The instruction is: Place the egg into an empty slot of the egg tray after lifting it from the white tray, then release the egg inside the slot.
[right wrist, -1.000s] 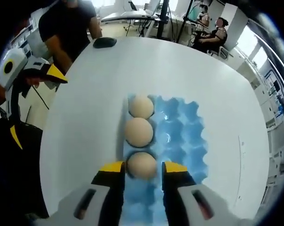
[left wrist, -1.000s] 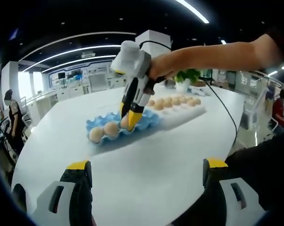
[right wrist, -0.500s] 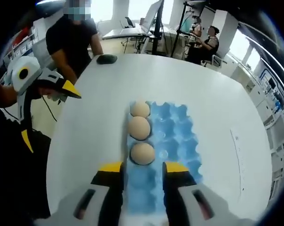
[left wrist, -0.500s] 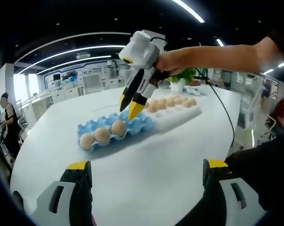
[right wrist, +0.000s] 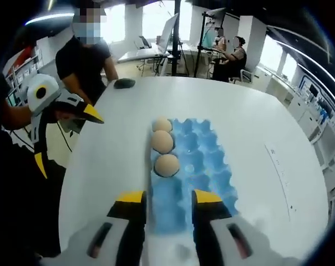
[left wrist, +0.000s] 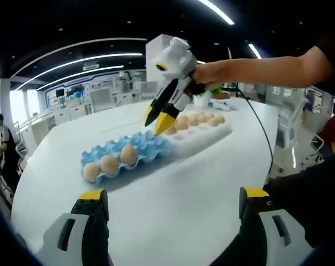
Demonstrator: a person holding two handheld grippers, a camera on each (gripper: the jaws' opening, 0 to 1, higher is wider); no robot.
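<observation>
Right gripper [right wrist: 165,200]: jaws parted, nothing between them; raised above the near end of the egg tray in the right gripper view. Seen from the left gripper view [left wrist: 158,121] as a white body with yellow-tipped jaws pointing down, held in a hand [left wrist: 211,75], tips clear of the tray surface, over the junction of the two trays.
Left gripper [left wrist: 170,195]: jaws wide apart, empty, above bare table. In the right gripper view [right wrist: 67,113] at the left table edge, well apart from both trays.
Egg tray [right wrist: 203,166]: blue, moulded cups, flat on the table; also seen in the left gripper view [left wrist: 148,145].
Eggs in egg tray: three in one row along the tray's left edge as seen in the right gripper view. Nearest egg [right wrist: 167,165] seated in its slot, just beyond the right jaw tips, untouched. Middle egg [right wrist: 162,142] and far egg [right wrist: 161,125] directly behind it. Same three seen in the left gripper view as a row on the tray's near side, the one nearest the right gripper at [left wrist: 128,154].
Remaining slots: empty, blue.
White tray [left wrist: 217,131]: long, lying end to end against the egg tray, on its far side from the left gripper view; row of eggs [left wrist: 196,119] seated along it.
Table [right wrist: 256,116]: white, rounded edge.
Small dark object [right wrist: 124,83]: at the far table edge, identity not clear.
Surroundings: person in a dark shirt [right wrist: 89,61] standing beyond the table; seated person [right wrist: 231,58] farther back; black cable [left wrist: 263,128] trailing from the right gripper across the table.
</observation>
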